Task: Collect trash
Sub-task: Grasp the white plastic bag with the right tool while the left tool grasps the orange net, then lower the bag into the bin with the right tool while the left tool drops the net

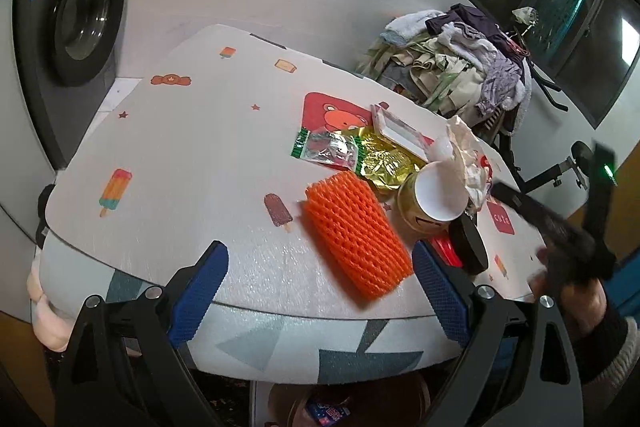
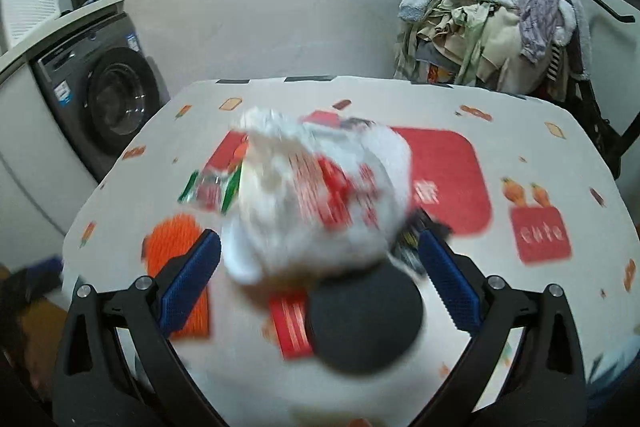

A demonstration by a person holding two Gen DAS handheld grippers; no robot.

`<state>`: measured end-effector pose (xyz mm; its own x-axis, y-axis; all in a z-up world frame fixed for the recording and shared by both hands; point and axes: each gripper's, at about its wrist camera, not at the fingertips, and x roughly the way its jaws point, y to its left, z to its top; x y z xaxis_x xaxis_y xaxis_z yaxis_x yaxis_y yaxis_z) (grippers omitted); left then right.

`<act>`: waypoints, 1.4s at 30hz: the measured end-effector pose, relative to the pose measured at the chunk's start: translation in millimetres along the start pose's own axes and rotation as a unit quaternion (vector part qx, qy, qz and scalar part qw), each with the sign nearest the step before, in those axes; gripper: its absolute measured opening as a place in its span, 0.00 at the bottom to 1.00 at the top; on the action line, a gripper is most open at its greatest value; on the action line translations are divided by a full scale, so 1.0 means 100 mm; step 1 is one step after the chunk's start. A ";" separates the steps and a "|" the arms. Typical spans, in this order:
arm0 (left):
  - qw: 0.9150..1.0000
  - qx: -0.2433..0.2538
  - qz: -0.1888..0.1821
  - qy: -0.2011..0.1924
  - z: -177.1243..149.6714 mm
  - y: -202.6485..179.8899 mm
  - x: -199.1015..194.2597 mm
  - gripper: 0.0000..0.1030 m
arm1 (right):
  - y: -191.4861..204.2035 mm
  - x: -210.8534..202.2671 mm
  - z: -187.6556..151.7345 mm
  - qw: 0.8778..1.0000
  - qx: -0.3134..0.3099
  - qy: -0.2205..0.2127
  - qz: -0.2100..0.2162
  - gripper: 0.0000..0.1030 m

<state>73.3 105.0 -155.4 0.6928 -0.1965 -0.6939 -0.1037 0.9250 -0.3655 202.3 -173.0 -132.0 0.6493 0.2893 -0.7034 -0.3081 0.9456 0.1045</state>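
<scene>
Trash lies in a cluster on the patterned table (image 1: 192, 155): an orange foam net (image 1: 356, 231), a clear green-edged wrapper (image 1: 324, 147), a gold foil bag (image 1: 384, 163), a tipped paper cup (image 1: 436, 191) with crumpled paper (image 1: 468, 151), a black round lid (image 1: 468, 243) and a red packet (image 1: 448, 251). My left gripper (image 1: 320, 291) is open at the table's near edge, just short of the net. My right gripper (image 2: 320, 279) is open; the blurred white cup and paper (image 2: 316, 195), the black lid (image 2: 364, 315) and red packet (image 2: 290, 323) lie between its fingers.
A washing machine (image 1: 84, 23) stands left of the table. A pile of clothes (image 1: 460, 67) on a rack sits behind the table's far right. A white flat box (image 1: 400, 131) lies at the back of the trash cluster. The right hand and tool (image 1: 572, 247) show at the right.
</scene>
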 end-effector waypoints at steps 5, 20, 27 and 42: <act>1.000 -0.003 0.001 0.008 0.03 0.02 0.06 0.88 | 0.06 0.51 0.24 0.999 0.019 0.043 -0.016 0.94; 0.998 -0.003 -0.020 0.054 0.05 -0.17 0.52 0.80 | -0.35 -0.55 0.08 0.996 0.026 -0.079 0.009 0.53; 0.996 -0.007 -0.015 0.084 0.11 -0.31 0.90 0.80 | -0.63 -0.88 -0.43 0.997 0.035 -0.070 -0.023 0.53; 0.991 0.036 0.052 0.118 0.13 -0.54 1.41 0.46 | -0.79 -1.11 -0.90 0.997 0.033 -0.056 -0.039 0.53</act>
<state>185.9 31.1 -226.0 0.4944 -0.1607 -0.8542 -0.1094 0.9635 -0.2445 92.4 -293.5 -125.3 0.7439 0.2264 -0.6288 -0.2105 0.9724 0.1010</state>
